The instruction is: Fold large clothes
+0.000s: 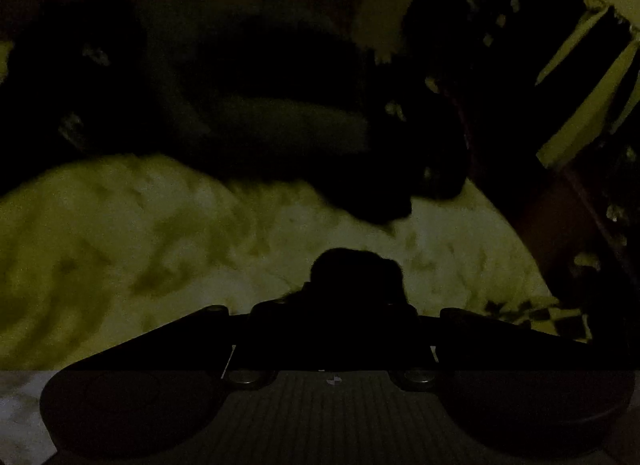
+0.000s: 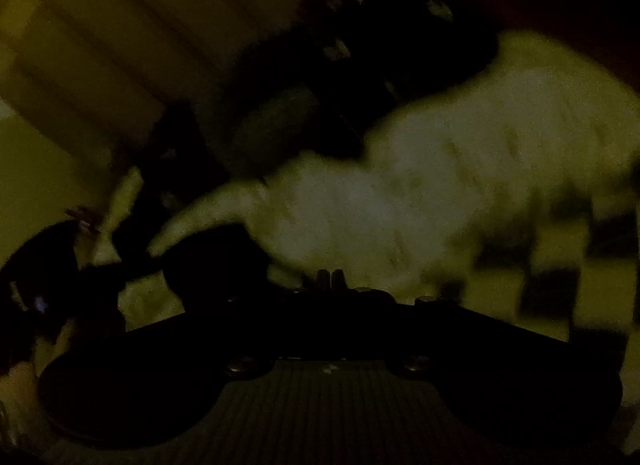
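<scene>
Both views are very dark and blurred. A dark garment (image 1: 260,105) spreads across the upper part of the left wrist view, over a pale patterned cover (image 1: 160,245). My left gripper (image 1: 356,269) shows as a dark lump at its tips that looks like bunched dark cloth held between shut fingers. In the right wrist view the fingertips (image 2: 338,277) of my right gripper (image 2: 331,277) stand close together above the same pale cover (image 2: 440,185). A dark fold of the garment (image 2: 216,261) lies just left of them; whether it is pinched I cannot tell.
A black-and-white checkered cloth (image 2: 560,265) lies at the right of the right wrist view and shows at the right edge of the left wrist view (image 1: 560,317). Pale slats or panels (image 1: 580,77) stand at the upper right. A pale wall or door (image 2: 100,45) is at the upper left.
</scene>
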The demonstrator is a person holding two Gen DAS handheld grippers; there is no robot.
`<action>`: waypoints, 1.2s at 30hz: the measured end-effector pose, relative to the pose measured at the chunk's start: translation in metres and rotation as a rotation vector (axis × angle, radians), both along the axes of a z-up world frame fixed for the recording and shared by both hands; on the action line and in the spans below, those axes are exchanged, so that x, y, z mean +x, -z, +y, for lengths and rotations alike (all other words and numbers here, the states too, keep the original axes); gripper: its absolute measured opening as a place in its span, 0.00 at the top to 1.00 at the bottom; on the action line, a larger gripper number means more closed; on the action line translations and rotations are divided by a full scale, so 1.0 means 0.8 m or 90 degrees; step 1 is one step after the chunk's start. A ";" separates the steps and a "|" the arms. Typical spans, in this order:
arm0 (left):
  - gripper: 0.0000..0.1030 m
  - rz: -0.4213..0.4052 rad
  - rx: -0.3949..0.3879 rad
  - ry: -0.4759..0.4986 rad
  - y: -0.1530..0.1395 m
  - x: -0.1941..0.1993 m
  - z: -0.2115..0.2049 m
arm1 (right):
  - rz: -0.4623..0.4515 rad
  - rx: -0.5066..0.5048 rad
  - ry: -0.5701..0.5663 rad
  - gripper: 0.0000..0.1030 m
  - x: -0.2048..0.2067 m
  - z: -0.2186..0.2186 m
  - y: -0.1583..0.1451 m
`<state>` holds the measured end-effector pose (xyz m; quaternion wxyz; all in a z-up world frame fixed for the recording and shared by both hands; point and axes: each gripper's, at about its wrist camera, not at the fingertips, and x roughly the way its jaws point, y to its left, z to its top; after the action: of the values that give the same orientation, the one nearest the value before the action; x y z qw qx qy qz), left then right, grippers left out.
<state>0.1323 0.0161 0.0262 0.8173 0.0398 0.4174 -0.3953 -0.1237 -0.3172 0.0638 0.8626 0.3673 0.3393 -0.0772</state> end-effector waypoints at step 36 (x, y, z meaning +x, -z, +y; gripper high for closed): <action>0.22 0.111 0.229 -0.060 0.163 -0.026 0.022 | 0.294 -0.081 -0.216 0.94 0.185 0.086 0.203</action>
<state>0.1114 0.0338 -0.1040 0.7753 0.1314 0.5519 -0.2777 0.0247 -0.2484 -0.0985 0.7844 0.2229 0.5778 -0.0344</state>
